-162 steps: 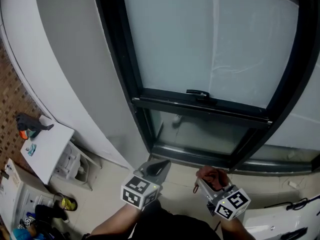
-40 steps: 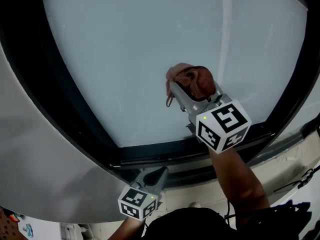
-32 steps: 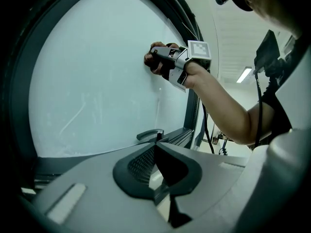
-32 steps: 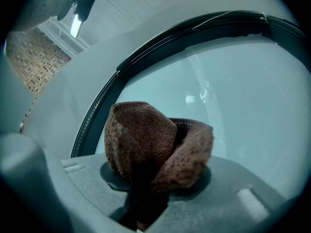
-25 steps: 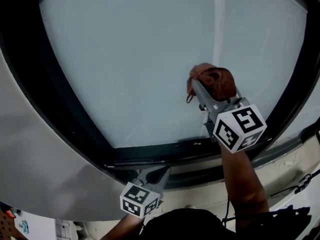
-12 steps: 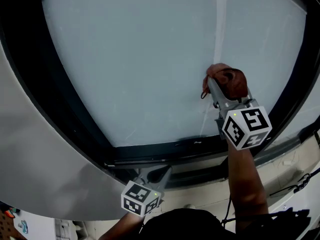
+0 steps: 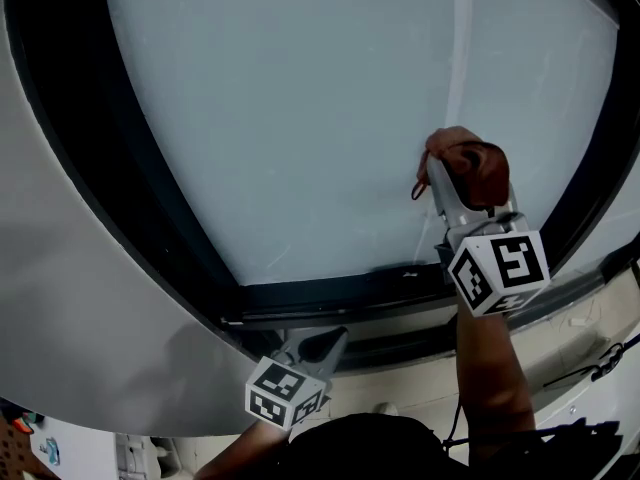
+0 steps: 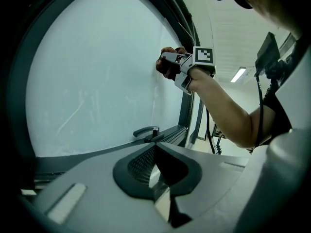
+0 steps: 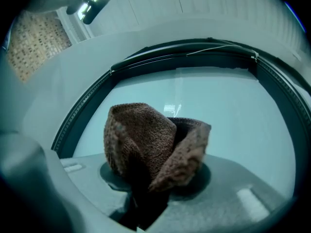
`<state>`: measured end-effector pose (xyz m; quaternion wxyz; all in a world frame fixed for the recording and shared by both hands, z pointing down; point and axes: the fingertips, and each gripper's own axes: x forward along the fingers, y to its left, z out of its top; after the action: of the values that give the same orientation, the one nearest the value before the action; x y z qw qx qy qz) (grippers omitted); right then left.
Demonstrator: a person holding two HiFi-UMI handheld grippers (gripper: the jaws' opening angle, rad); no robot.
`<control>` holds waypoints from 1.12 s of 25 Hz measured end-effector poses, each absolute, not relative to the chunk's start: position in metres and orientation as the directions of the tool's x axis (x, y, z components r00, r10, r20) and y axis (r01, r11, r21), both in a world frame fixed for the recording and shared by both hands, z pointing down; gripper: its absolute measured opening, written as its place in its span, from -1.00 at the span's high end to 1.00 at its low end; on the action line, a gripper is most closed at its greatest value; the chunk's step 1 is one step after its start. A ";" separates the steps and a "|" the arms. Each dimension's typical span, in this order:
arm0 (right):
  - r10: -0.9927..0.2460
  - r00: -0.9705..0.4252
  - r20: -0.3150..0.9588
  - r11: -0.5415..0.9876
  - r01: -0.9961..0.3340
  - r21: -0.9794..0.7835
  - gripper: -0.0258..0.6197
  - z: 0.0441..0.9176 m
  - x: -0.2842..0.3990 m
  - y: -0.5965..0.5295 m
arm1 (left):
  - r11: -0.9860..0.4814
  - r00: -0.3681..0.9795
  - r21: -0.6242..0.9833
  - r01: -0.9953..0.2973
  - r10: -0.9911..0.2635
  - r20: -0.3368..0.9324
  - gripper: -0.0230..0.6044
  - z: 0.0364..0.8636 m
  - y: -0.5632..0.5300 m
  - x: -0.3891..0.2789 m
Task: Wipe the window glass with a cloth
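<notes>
The brown cloth (image 7: 472, 168) is burying the jaw tips of the right gripper (image 7: 436, 173), which is clamping it, arm stretching up against the window glass (image 7: 300, 118). The left gripper (image 7: 326, 343) is hanging below the glass, jaws together and empty.

A dark window frame (image 7: 150, 168) meets a grey wall (image 7: 70, 318); a ceiling light (image 8: 238, 74) glows.

The brown looped terry cloth (image 9: 146, 140) looks coarse, nubbly and matt, and fuzzy at its folded edges. The right tool (image 9: 146, 188) pinching it has a smooth, matt grey plastic body with darker, rubbery-looking pads. The left tool (image 8: 154, 147) is the same grey plastic, with a finely ribbed black pad. The pale window glass pane (image 7: 300, 118) is smooth, milky and streaked. The dark window frame (image 7: 140, 208) looks like matt metal, and the dark lever handle (image 8: 146, 131) shows a slight gloss.
</notes>
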<state>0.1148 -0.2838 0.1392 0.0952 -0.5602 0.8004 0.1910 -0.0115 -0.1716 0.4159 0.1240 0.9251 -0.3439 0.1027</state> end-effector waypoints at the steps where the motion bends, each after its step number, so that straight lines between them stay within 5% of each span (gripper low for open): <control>1: -0.858 -0.361 -0.366 0.310 -0.931 0.192 0.50 0.141 0.110 -0.283 | -0.733 0.743 0.160 -0.661 -0.610 0.277 0.87 0.417 -0.171 -0.014; 18: -0.631 -0.732 -0.256 0.714 -0.677 0.178 0.50 0.198 -0.113 -0.264 | -0.631 0.654 0.177 -0.755 -0.707 0.268 0.87 0.421 -0.164 -0.090; 28: -0.548 -0.816 -0.184 0.792 -0.577 0.201 0.50 0.215 -0.222 -0.274 | -0.575 0.603 0.182 -0.798 -0.757 0.251 0.87 0.419 -0.160 -0.133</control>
<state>-0.2224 -0.2739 0.2154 0.0580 -0.2977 0.9447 0.1248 -0.1329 -0.1601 0.4192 0.1390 0.8845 -0.4395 0.0726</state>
